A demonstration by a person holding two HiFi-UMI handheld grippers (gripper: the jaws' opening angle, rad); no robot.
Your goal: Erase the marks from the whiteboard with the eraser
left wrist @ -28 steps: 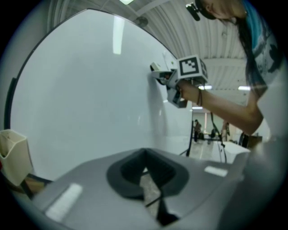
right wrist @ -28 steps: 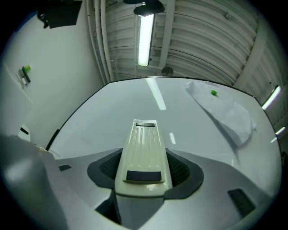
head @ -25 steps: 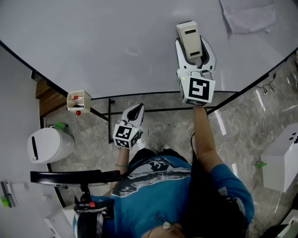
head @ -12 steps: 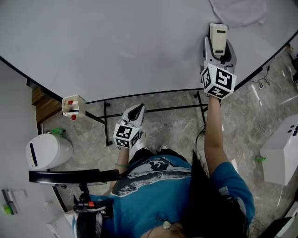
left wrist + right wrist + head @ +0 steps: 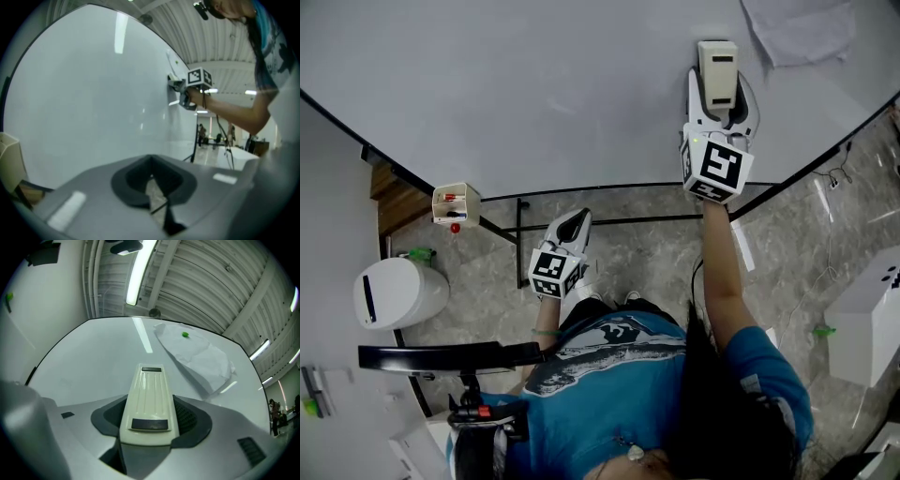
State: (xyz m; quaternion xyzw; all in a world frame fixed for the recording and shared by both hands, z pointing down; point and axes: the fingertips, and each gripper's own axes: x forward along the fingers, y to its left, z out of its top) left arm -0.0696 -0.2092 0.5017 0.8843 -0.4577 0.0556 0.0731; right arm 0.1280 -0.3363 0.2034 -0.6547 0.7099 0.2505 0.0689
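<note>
The whiteboard [image 5: 534,84] fills the top of the head view; I make out only a faint smudge [image 5: 563,108] on it. My right gripper [image 5: 718,94] is raised against the board and is shut on the cream eraser [image 5: 717,67], which lies flat on the surface. The right gripper view shows the eraser [image 5: 149,394] between the jaws, pointing up the board. The left gripper [image 5: 575,225] hangs low by the person's waist, off the board, with its jaws together and nothing in them. From the left gripper view [image 5: 152,183] I see the right gripper [image 5: 180,87] pressed on the board.
A sheet of paper [image 5: 797,30] is pinned at the board's upper right by a green magnet [image 5: 184,334]. A small marker box [image 5: 457,204] hangs at the board's lower left edge. A white bin [image 5: 398,292], a black bar [image 5: 450,354] and a white box [image 5: 867,319] stand on the floor.
The right gripper swept the eraser to the right across the board, then came partly back to the left. The left gripper stayed where it was.
</note>
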